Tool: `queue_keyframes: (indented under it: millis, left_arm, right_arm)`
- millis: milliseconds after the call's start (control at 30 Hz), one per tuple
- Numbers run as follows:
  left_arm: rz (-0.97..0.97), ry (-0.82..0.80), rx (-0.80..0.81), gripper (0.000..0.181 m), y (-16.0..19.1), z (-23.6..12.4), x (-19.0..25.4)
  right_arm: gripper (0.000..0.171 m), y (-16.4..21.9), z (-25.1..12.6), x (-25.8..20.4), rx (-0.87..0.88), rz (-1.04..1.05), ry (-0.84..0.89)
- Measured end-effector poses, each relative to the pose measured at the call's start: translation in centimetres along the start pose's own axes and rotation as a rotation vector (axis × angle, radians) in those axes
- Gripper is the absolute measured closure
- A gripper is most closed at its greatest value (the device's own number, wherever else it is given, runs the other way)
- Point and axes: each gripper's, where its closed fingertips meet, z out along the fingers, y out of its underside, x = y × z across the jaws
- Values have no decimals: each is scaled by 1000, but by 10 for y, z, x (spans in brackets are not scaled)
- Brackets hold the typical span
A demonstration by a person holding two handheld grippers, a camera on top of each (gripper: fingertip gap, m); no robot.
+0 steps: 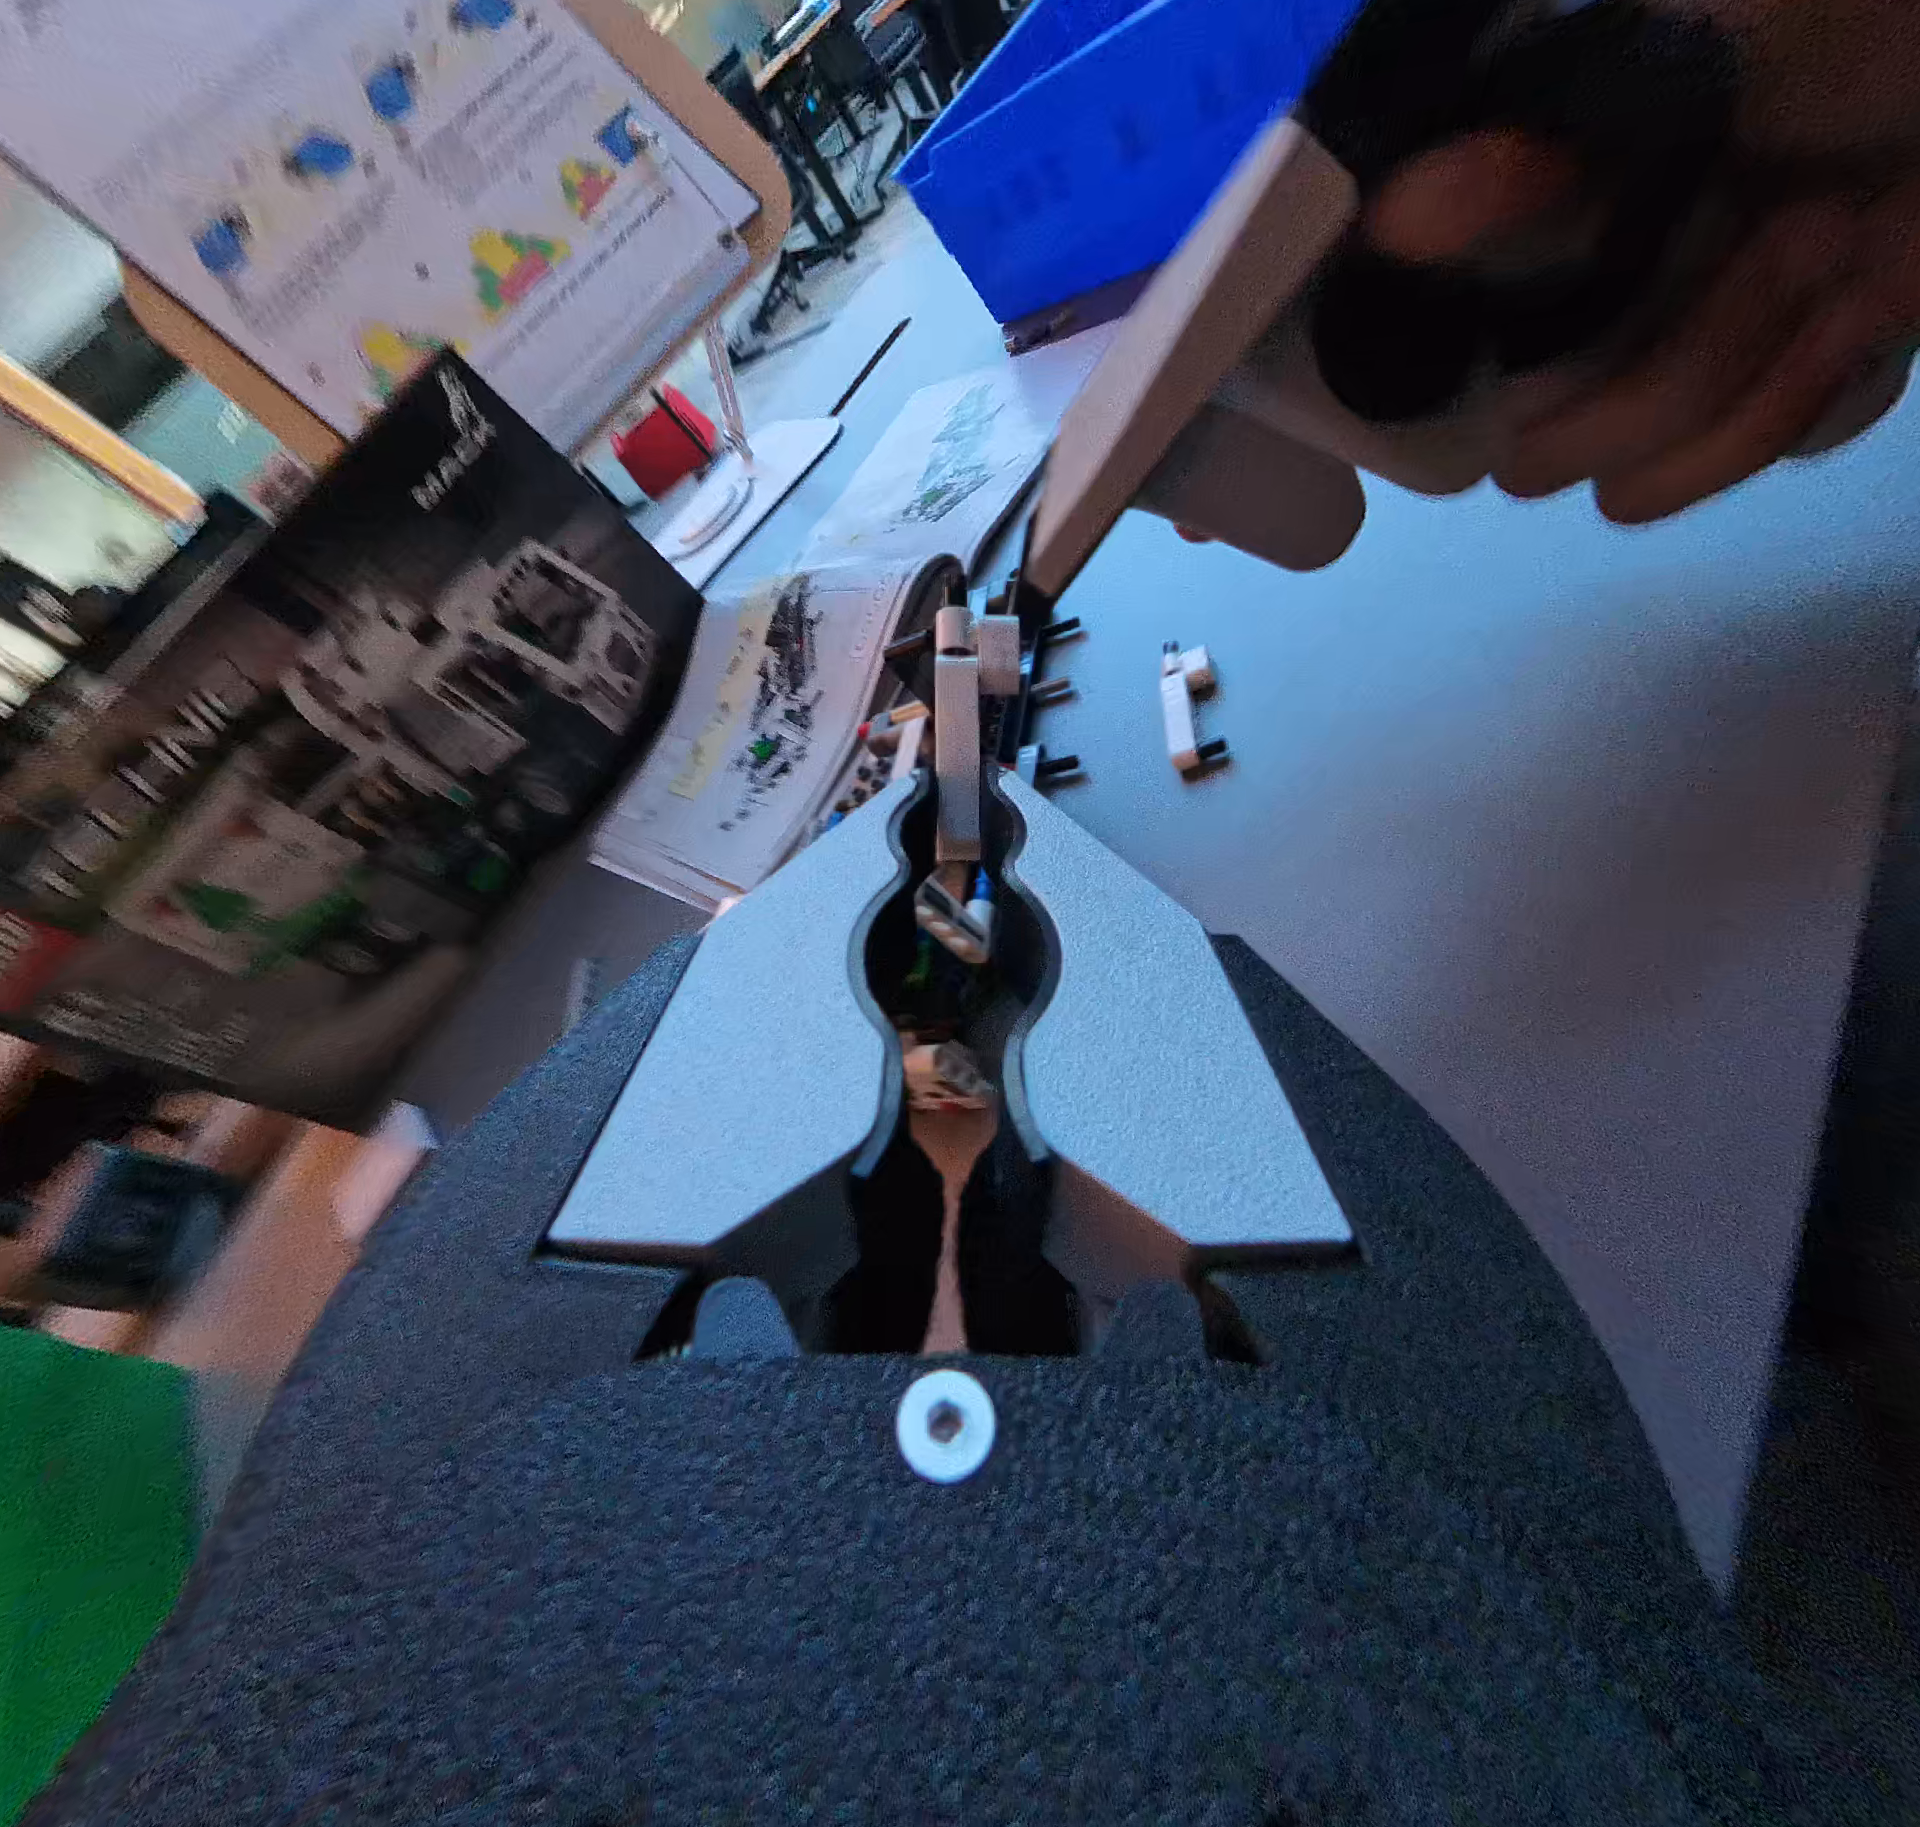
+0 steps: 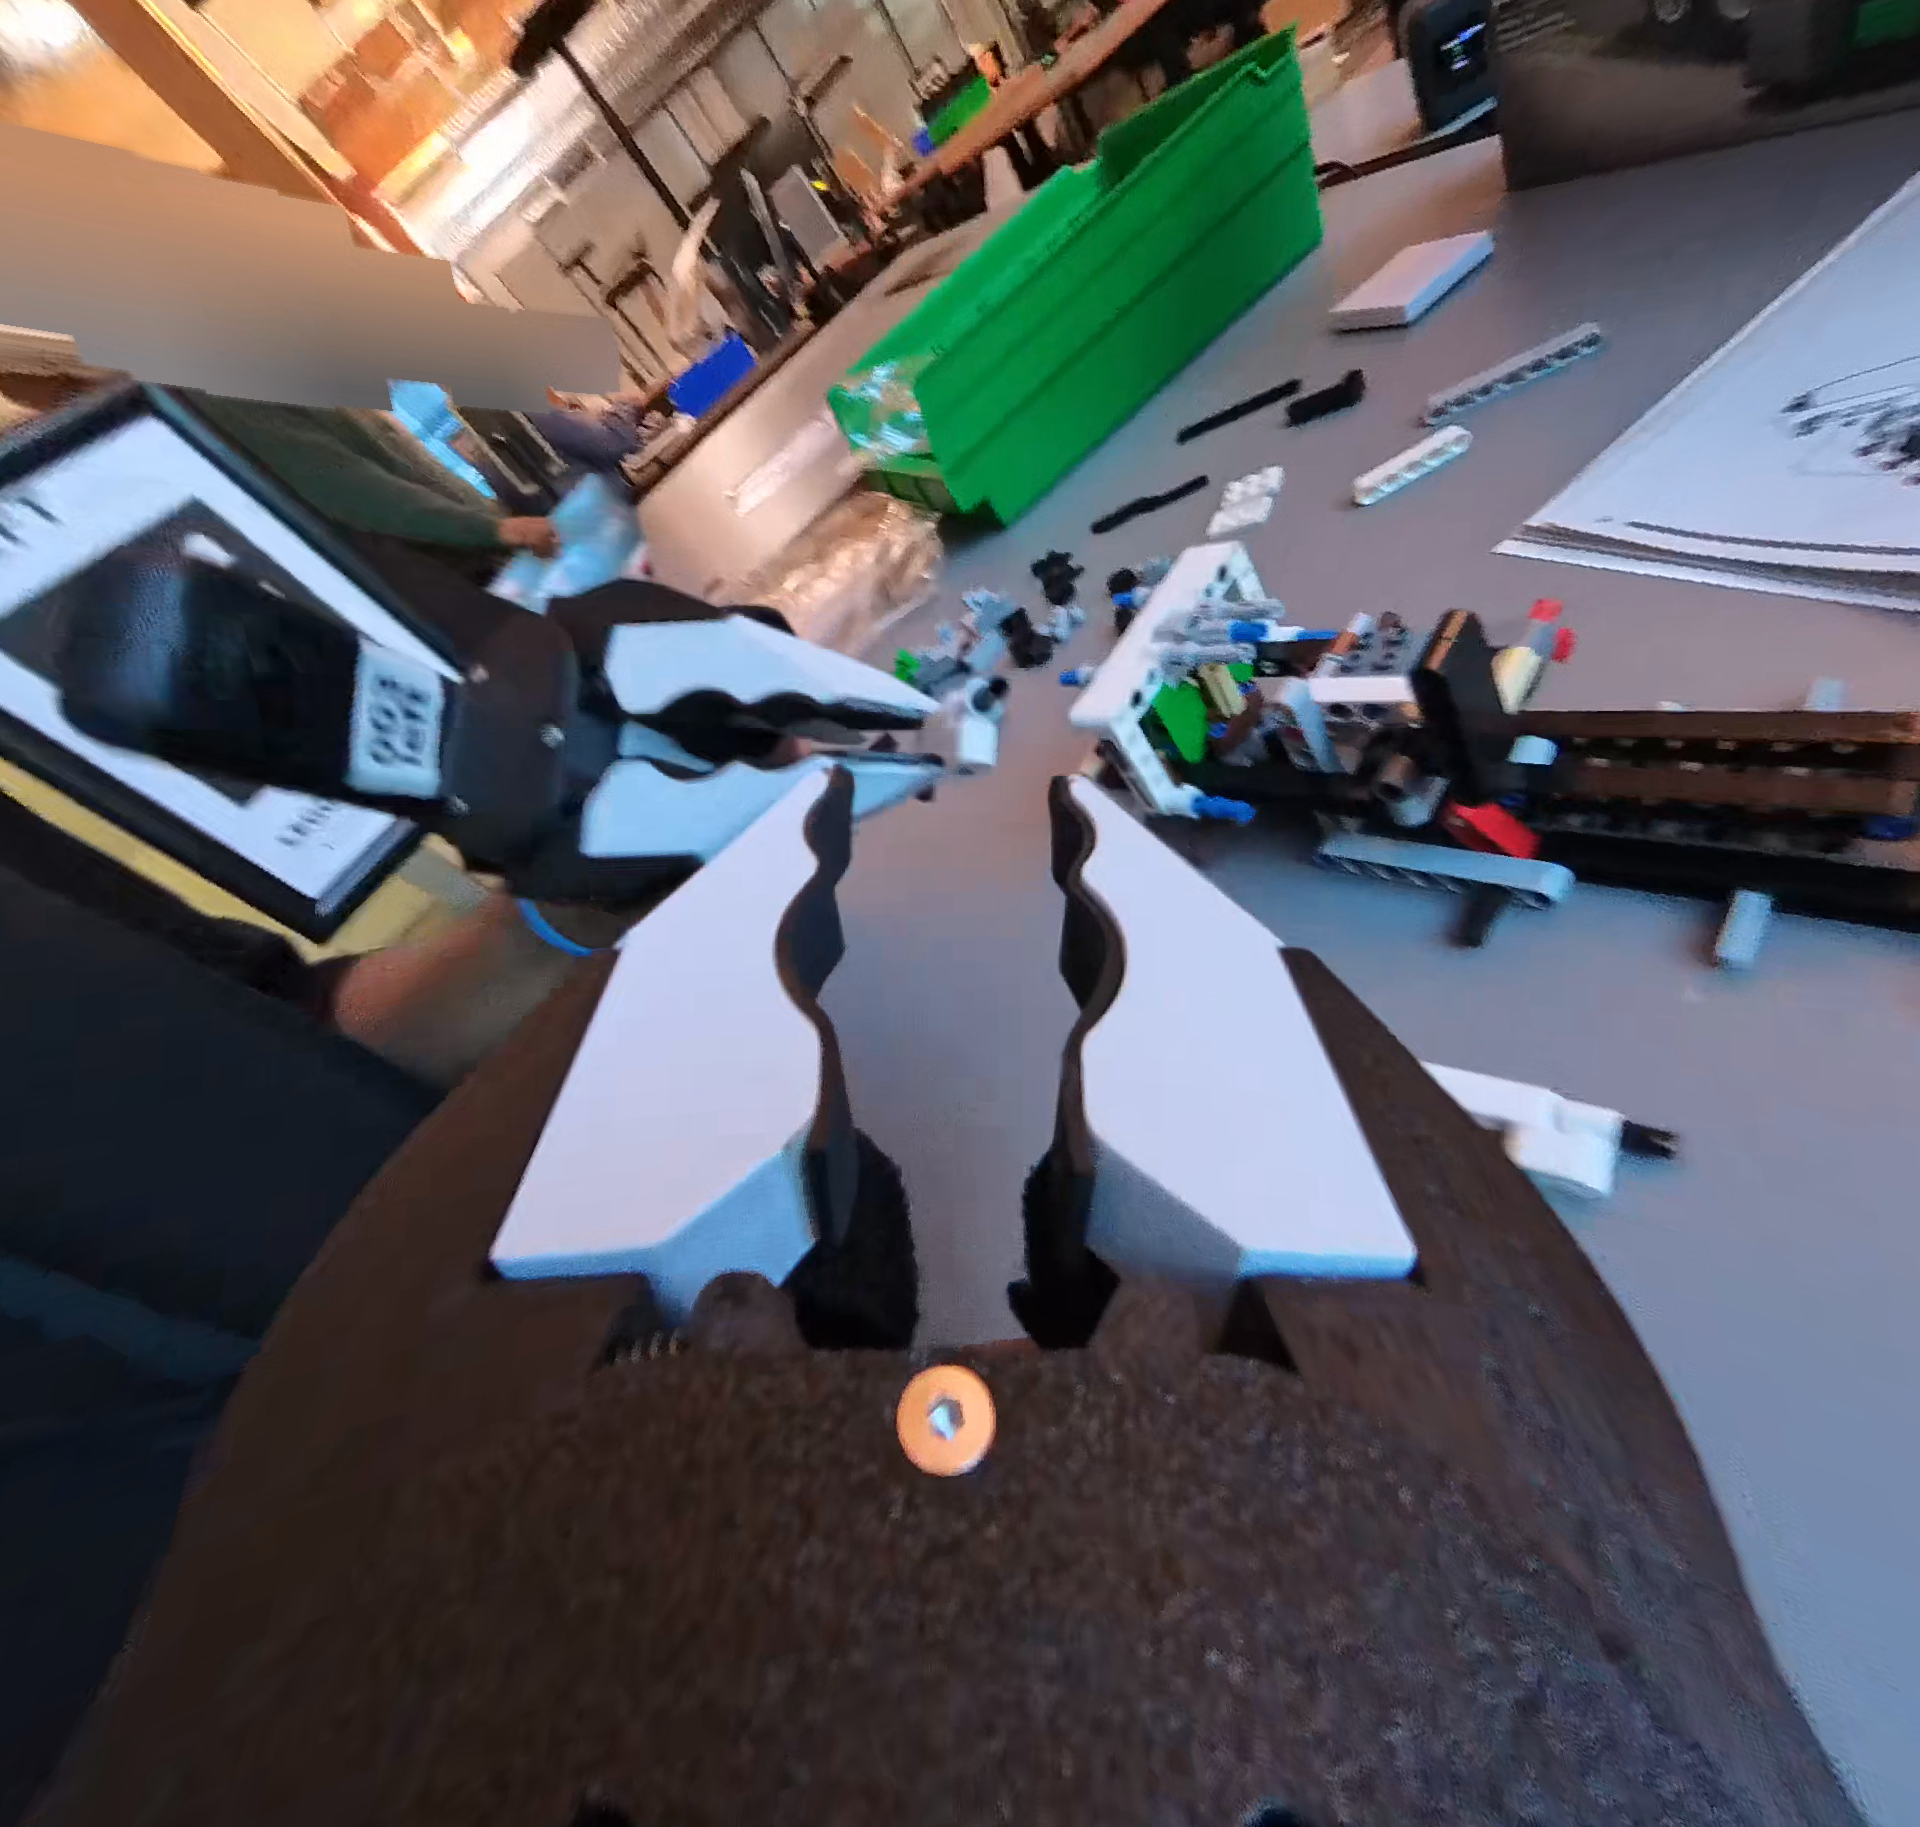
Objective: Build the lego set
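Note:
My left gripper point(image 1: 961, 801) is shut on a small light-grey lego part point(image 1: 956, 728) that sticks out past its tips. In the right wrist view the left gripper point(image 2: 930, 733) comes in from the left, with that part point(image 2: 977, 723) at its tips. My right gripper point(image 2: 951, 790) is open and empty above the grey table point(image 2: 1351, 1258). The partly built lego model point(image 2: 1299, 717), white, black and green, lies just ahead and to the right. In the left wrist view a hand holds the right gripper's fingers point(image 1: 1195, 343) over the model point(image 1: 1023, 697).
A green bin point(image 2: 1122, 323) stands behind several loose pieces point(image 2: 1018, 624) and beams point(image 2: 1413, 452). An open instruction booklet point(image 1: 769, 707) and a black set box point(image 1: 343, 738) lie to the left. A blue bin point(image 1: 1101, 146) is at the back. A white piece with black pins point(image 1: 1190, 707) lies alone.

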Motion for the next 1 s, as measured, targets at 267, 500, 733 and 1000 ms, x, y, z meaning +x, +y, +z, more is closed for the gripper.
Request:
queue_keyframes:
  millis: [267, 500, 733, 1000]
  left_arm:
    - [203, -72, 98, 174, -12, -2, 2]
    - [7, 57, 97, 168, -13, -2, 16]
    - [-322, 392, 21, 155, -6, -9, 35]
    - [-295, 502, 10, 164, -8, -19, 46]
  right_arm:
    - [164, 0, 11, -9, -20, -46, -21]
    - [165, 6, 2, -11, -5, -58, -124]
    - [165, 19, -5, -20, -103, -327, -199]
    - [165, 24, -3, -33, -170, -488, -312]
